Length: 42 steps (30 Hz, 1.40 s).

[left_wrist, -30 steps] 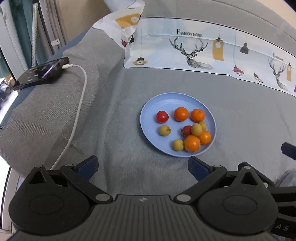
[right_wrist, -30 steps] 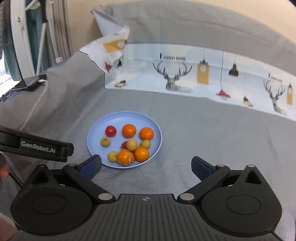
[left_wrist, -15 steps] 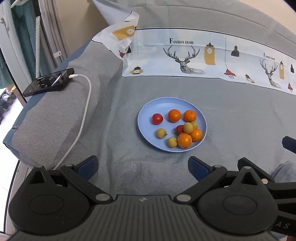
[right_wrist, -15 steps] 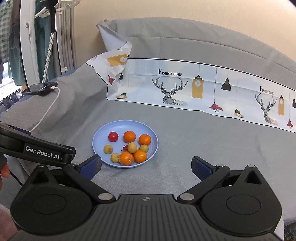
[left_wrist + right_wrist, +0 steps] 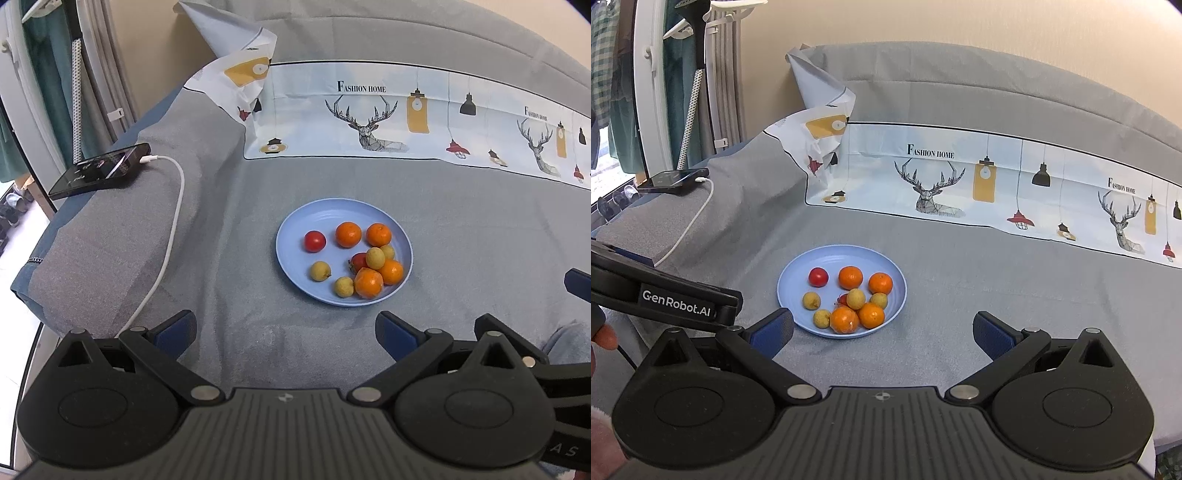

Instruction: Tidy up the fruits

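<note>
Both claws are spread wide and hold nothing: the left claw (image 5: 284,330) and the right claw (image 5: 882,330) hang just short of the plate (image 5: 295,225), clear of it and of every fruit, with bare grey cloth between their tips. In the right view the left claw's body juts in beside the plate's left side.

All the fruit sits on the plate. A tomato (image 5: 314,241) lies alone toward the plate's far left, two oranges (image 5: 348,234) side by side along its far rim, and one yellow fruit (image 5: 320,270) alone at its near left. The rest crowd the plate's near right: two more oranges touching, three yellow fruits and a second red fruit (image 5: 357,261) half hidden among them, one yellow fruit resting on top of that heap. Nothing lies off the plate.

As a judgement, the sorting is either finished or not begun. The kinds are mixed in the near-right heap, and no second dish or basket shows, so where sorted fruit would go cannot be told. If grouping by kind on the plate is meant, the heap is what is left.

The plate rests on a grey cover (image 5: 480,236) over what looks like a bed or sofa rather than a bench, soft and slightly wrinkled. Beyond the plate runs a printed sheet (image 5: 369,114) with deer and lamps, one corner crumpled upward. Well left of the plate a phone (image 5: 99,171) lies on a raised grey cushion, its white cable (image 5: 177,206) trailing toward the left claw. Farther left stand curtains and a white frame; behind everything is a beige wall.
</note>
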Each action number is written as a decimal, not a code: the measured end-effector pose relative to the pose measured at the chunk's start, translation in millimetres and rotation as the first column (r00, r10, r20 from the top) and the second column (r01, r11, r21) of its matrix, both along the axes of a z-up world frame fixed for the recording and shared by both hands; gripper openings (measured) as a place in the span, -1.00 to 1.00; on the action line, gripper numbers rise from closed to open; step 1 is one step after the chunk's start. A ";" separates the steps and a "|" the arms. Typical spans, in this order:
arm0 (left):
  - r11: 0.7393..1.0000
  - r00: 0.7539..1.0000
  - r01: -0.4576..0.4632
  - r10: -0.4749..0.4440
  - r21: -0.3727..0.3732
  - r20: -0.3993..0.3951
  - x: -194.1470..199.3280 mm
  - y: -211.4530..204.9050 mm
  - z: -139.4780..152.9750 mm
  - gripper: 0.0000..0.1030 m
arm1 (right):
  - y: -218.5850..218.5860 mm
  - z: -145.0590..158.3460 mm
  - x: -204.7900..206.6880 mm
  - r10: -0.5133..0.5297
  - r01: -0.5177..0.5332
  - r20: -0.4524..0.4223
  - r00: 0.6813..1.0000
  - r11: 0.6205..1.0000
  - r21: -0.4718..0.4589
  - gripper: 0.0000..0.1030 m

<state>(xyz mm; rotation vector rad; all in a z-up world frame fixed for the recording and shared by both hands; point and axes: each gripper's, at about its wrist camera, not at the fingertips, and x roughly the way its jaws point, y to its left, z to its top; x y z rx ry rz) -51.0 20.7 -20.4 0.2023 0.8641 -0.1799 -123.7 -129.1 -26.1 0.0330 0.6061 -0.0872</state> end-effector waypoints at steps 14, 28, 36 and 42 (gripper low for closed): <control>1.000 1.000 -0.008 0.008 0.013 -0.013 2.0 0.0 -2.8 1.00 | 0.4 0.1 0.4 -0.003 0.003 -0.005 1.000 1.000 0.002 0.99; 1.000 1.000 -0.001 0.001 0.022 -0.006 1.8 -1.6 -2.4 1.00 | -1.4 -1.5 2.3 -0.003 0.003 -0.017 1.000 1.000 0.009 0.99; 1.000 1.000 0.000 0.000 0.023 -0.001 1.2 -1.1 -1.1 1.00 | -0.1 -2.0 2.4 0.000 0.000 -0.013 1.000 1.000 0.005 0.99; 1.000 1.000 0.001 0.000 0.025 -0.001 1.1 -1.6 -0.5 1.00 | -0.3 -1.6 2.5 -0.001 0.001 -0.013 1.000 1.000 0.006 0.99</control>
